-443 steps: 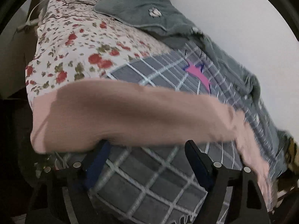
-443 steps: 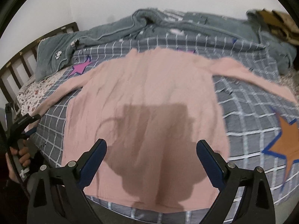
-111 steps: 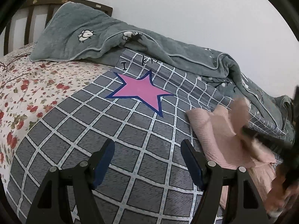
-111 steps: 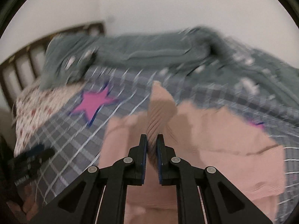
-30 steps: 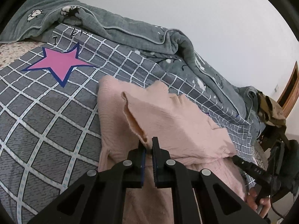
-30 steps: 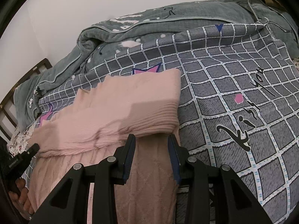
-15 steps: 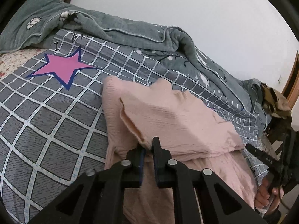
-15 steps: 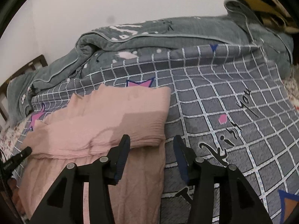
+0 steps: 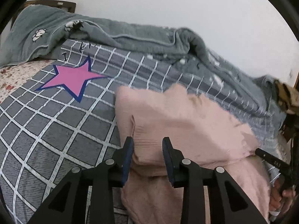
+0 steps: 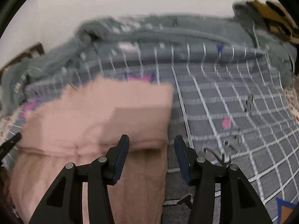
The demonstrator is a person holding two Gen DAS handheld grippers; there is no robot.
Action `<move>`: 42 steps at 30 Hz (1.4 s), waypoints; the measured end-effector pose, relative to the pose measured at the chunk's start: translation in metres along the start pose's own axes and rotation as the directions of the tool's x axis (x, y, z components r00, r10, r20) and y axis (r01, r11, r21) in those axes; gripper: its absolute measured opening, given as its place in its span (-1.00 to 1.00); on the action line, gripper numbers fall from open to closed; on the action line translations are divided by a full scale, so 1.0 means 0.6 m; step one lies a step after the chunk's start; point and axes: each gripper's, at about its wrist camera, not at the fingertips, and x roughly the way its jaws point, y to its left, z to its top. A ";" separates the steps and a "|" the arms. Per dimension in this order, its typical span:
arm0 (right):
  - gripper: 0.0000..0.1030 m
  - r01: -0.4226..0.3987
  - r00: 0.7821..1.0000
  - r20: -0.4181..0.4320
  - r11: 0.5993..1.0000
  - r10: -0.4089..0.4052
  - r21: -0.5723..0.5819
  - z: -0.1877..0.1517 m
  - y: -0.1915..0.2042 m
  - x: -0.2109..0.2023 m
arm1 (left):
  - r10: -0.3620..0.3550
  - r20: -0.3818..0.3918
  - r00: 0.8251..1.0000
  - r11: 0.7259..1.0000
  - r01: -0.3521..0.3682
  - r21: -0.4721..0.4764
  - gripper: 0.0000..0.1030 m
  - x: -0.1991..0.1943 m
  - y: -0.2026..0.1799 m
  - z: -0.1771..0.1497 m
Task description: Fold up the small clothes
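A pink knitted sweater (image 9: 183,123) lies partly folded on the grey checked bed cover (image 9: 56,123), its upper part laid over the lower part. My left gripper (image 9: 147,149) is open, its fingers on either side of the folded edge at the sweater's left. In the right wrist view the sweater (image 10: 112,115) is blurred by motion. My right gripper (image 10: 151,149) is open just above the fold's right end, holding nothing. The right gripper's tip (image 9: 269,156) also shows at the left wrist view's right edge.
A grey-green quilt (image 9: 130,39) is bunched along the wall behind the sweater. A pink star (image 9: 71,78) is printed on the cover to the left. A floral sheet (image 9: 13,74) and a wooden headboard (image 9: 54,3) lie far left. Brown patterned cloth (image 10: 276,18) sits at the far right.
My left gripper has opened and let go of the sweater's fold. My right gripper has opened wider and is moving, which blurs its view.
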 end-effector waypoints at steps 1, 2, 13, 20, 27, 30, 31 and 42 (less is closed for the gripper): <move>-0.13 0.014 0.999 -0.040 1.000 -0.013 0.015 -0.002 -0.004 0.012 | 0.009 -0.006 1.000 1.000 -0.009 0.008 -0.41 0.003 -0.001 -0.002; -0.13 0.004 0.999 -0.054 1.000 -0.002 0.024 -0.003 -0.008 0.016 | 0.008 -0.004 1.000 1.000 -0.008 0.009 -0.39 0.002 -0.001 -0.003; 0.01 -0.022 0.998 0.062 1.000 0.021 0.007 -0.020 -0.038 -0.070 | -0.061 0.009 0.998 0.997 0.061 0.037 0.19 -0.020 -0.008 -0.019; 0.01 -0.035 0.988 0.152 0.999 0.035 -0.001 -0.081 -0.040 -0.176 | -0.071 0.013 0.997 0.995 0.070 0.064 0.25 -0.061 -0.019 -0.052; -0.37 -0.035 0.989 0.139 0.999 0.040 -0.037 -0.197 -0.053 -0.267 | -0.089 -0.003 0.996 0.994 0.089 0.062 0.25 -0.150 -0.019 -0.134; -0.37 -0.077 0.989 0.120 0.996 0.083 -0.052 -0.245 -0.054 -0.295 | -0.036 -0.013 0.999 0.997 0.037 0.067 0.25 -0.197 -0.008 -0.175; -0.37 -0.100 0.989 0.100 0.993 0.106 -0.061 -0.259 -0.052 -0.300 | -0.031 -0.020 0.999 0.998 0.033 0.061 0.25 -0.209 -0.003 -0.185; -0.15 -0.132 0.991 -0.006 0.982 0.132 -0.132 -0.360 -0.009 -0.283 | -0.010 -0.100 0.995 0.997 0.017 0.071 0.25 -0.285 0.002 -0.277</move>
